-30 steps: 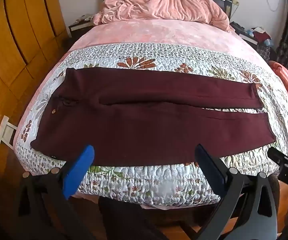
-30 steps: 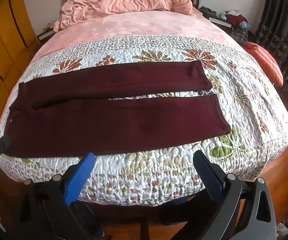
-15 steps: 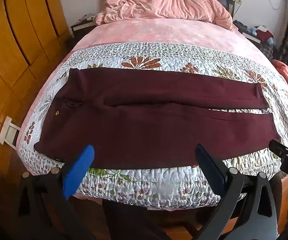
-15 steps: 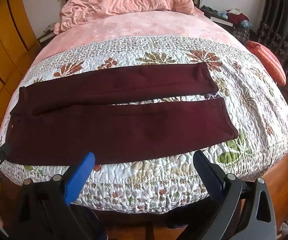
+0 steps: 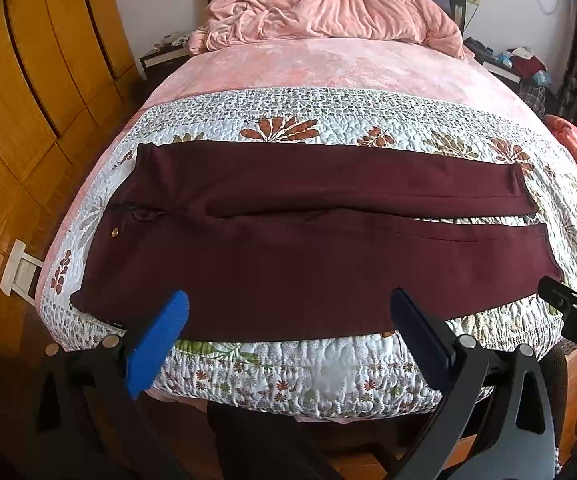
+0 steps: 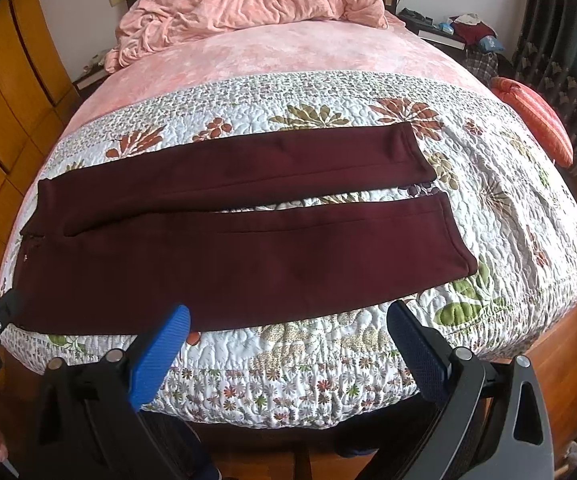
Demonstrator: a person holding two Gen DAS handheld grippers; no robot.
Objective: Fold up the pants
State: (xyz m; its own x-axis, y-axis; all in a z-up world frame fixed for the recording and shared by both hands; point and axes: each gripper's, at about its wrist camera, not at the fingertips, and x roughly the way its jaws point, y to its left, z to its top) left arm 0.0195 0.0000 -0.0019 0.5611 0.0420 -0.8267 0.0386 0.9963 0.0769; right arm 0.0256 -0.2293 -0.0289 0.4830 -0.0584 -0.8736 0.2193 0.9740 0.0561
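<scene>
Dark maroon pants (image 5: 296,240) lie flat across the quilted foot of the bed, waistband at the left, both legs stretched to the right with a narrow gap between them; they also show in the right wrist view (image 6: 228,236). My left gripper (image 5: 288,312) is open and empty, hovering over the near edge of the near leg. My right gripper (image 6: 288,320) is open and empty, just in front of the near leg's lower edge. The right gripper's tip shows at the right edge of the left wrist view (image 5: 572,308).
The bed (image 5: 320,368) has a floral quilt and a pink sheet, with a heaped pink blanket (image 5: 328,12) at the headboard. Wooden wardrobe doors (image 5: 20,112) stand at the left. An orange cushion (image 6: 536,120) lies at the bed's right side.
Both grippers have moved forward and slightly up toward the bed, so the pants sit closer. Both stay open. The pants have not moved.
</scene>
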